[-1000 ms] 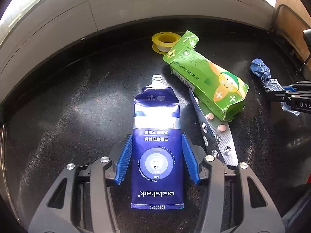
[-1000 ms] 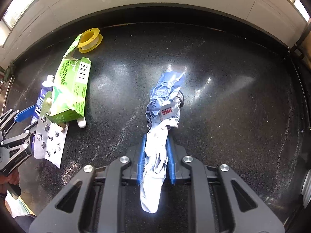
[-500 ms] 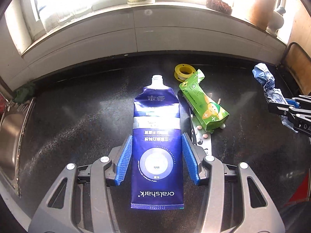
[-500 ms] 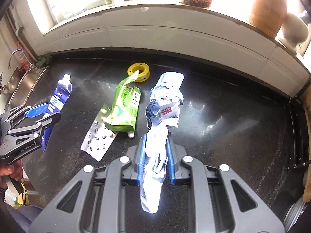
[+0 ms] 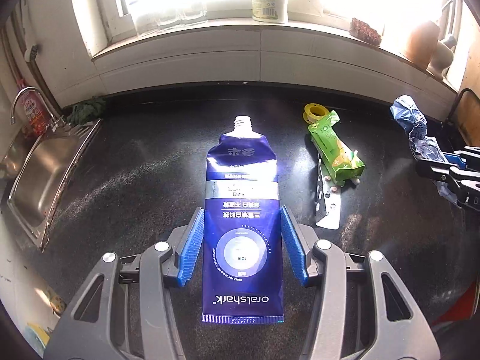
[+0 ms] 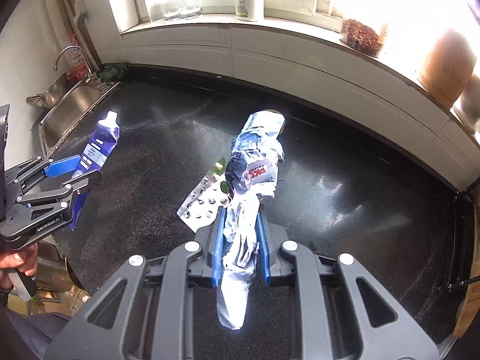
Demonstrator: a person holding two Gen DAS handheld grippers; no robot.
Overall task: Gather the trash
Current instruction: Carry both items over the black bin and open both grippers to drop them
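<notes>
The left gripper (image 5: 242, 240) clamps a capless blue toothpaste tube (image 5: 242, 210) above the counter (image 5: 135, 180). The right gripper (image 6: 240, 240) pinches a crumpled wrapper (image 6: 255, 168), which hides most of the green carton (image 5: 336, 153) and part of the blister pack (image 6: 199, 207) near the counter's back edge.

Glossy plastic toothpaste tube (image 5: 242, 210), crumpled wrapper (image 6: 255, 174) (paper-like), speckled polished countertop (image 5: 120, 180), brushed-metal sink (image 5: 42, 174).
</notes>
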